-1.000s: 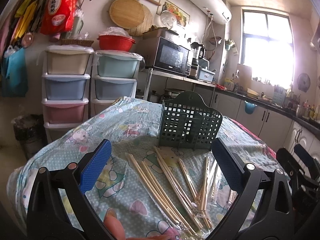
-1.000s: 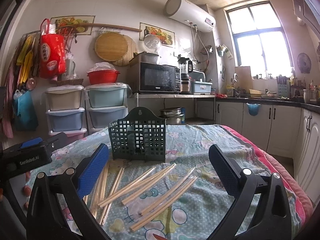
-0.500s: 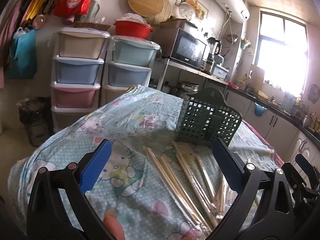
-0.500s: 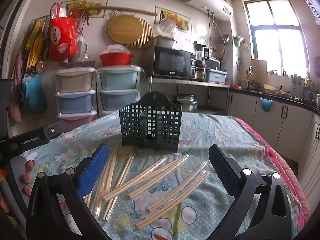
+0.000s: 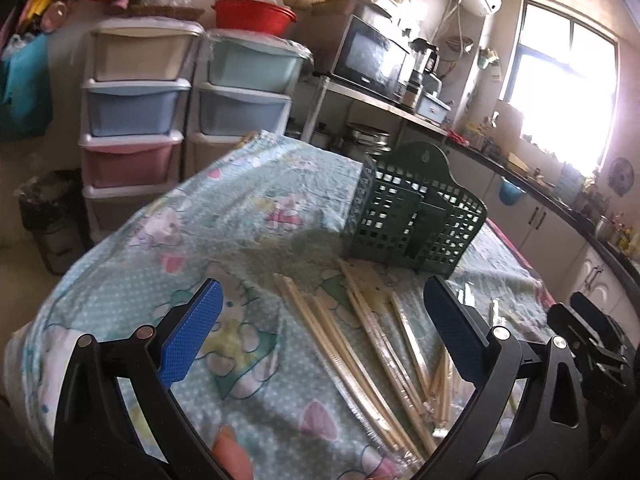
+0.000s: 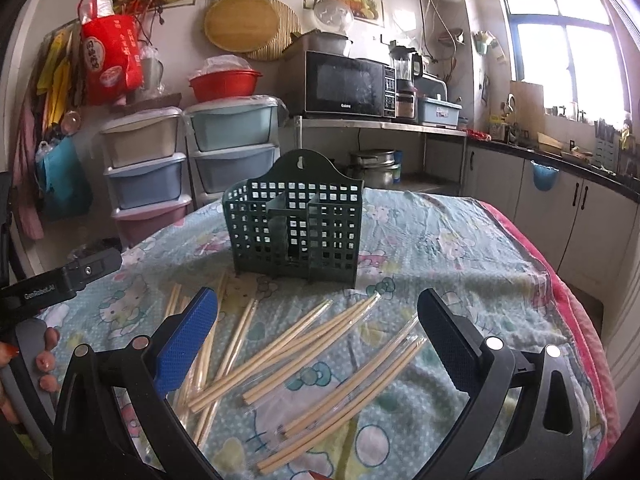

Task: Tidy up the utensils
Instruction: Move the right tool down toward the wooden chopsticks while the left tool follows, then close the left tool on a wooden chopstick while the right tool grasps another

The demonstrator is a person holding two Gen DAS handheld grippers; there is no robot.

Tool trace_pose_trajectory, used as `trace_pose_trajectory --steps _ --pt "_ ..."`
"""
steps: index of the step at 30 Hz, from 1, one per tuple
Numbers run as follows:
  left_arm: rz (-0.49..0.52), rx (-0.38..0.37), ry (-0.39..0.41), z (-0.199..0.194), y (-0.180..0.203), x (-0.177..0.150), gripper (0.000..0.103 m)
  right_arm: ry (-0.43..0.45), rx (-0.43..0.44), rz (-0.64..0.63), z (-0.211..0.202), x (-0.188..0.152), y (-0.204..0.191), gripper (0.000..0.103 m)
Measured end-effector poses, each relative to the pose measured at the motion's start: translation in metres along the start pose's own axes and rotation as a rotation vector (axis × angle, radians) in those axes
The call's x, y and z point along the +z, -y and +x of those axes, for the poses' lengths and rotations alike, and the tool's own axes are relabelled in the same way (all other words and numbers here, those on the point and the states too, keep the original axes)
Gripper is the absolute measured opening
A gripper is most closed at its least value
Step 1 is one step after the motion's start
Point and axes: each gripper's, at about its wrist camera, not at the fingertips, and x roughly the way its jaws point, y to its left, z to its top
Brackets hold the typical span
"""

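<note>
**Chopsticks lie loose by the green basket**

Both hand-held grippers are spread wide and hold nothing; the left hand-held gripper [image 5: 320,334] hangs over the tabletop [image 5: 248,208], and the right hand-held gripper [image 6: 318,330] hangs over the chopsticks [image 6: 304,354]; the chopsticks lie scattered in clear wrappers on the cloth, just in front of the green basket [image 6: 296,232], which stands upright near the middle of the tabletop with nothing seen inside it.

The right wrist view shows the basket from the front, with its inner walls and the hanging hole on top; it also shows the other tool at the left edge, held by a hand [image 6: 38,364] with painted nails; the left wrist view shows the basket from one side, and a fingertip [image 5: 232,456] at the bottom edge.

The tabletop has a pale blue cloth with cartoon cats; behind it stand plastic drawers [image 6: 148,172], a red bowl [image 6: 226,84], a microwave [image 6: 344,84] on a metal shelf, a red bag [image 6: 112,64] on the wall, and a bright window [image 6: 568,40]; the left wrist view is a bit blurry.

The tool at the left edge has white letters that look like "GenRobot.AI"; the red bag has writing too small to read.
</note>
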Motion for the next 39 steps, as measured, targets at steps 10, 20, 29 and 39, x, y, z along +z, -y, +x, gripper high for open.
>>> trace_pose_trajectory --steps 10,20,29,39 --pt "0.018 -0.084 -0.104 0.048 0.007 0.022 0.093 -0.092 -0.005 0.036 0.032 0.015 0.022 0.097" --pt "0.078 -0.092 -0.188 0.090 0.022 0.037 0.093 -0.249 -0.007 0.145 0.082 0.017 0.059 0.094" --pt "0.065 -0.072 -0.325 0.131 0.019 0.037 0.093 -0.410 0.042 0.225 0.126 0.011 0.078 0.076" --pt "0.046 -0.110 -0.412 0.154 0.015 0.034 0.081 -0.502 0.082 0.298 0.159 0.005 0.095 0.056"
